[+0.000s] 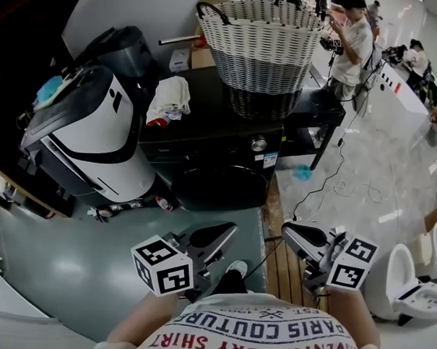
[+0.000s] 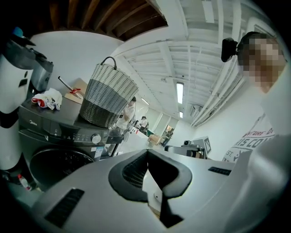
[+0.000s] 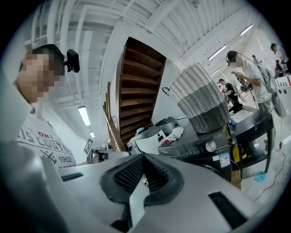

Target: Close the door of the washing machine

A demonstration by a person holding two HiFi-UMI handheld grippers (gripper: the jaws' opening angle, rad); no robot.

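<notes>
Washing machine [image 1: 205, 144] sits straight ahead, door [image 1: 219, 186] facing both grippers but well apart. L gripper [image 1: 225, 233] is lined up w/ the door, R gripper [image 1: 292, 233] off to its right. Both jaws pressed together, empty. Door looks flush, can't confirm.

Open lab hall: white girders [image 2: 182, 59], test washing machine [image 1: 226, 160], toilets [image 1: 416, 287].

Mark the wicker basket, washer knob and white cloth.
wicker basket [image 1: 263, 71], head view, woven side wall.
washer knob [image 1: 259, 144], head view, knob face.
white cloth [image 1: 170, 97], head view, middle of the bundle.
</notes>
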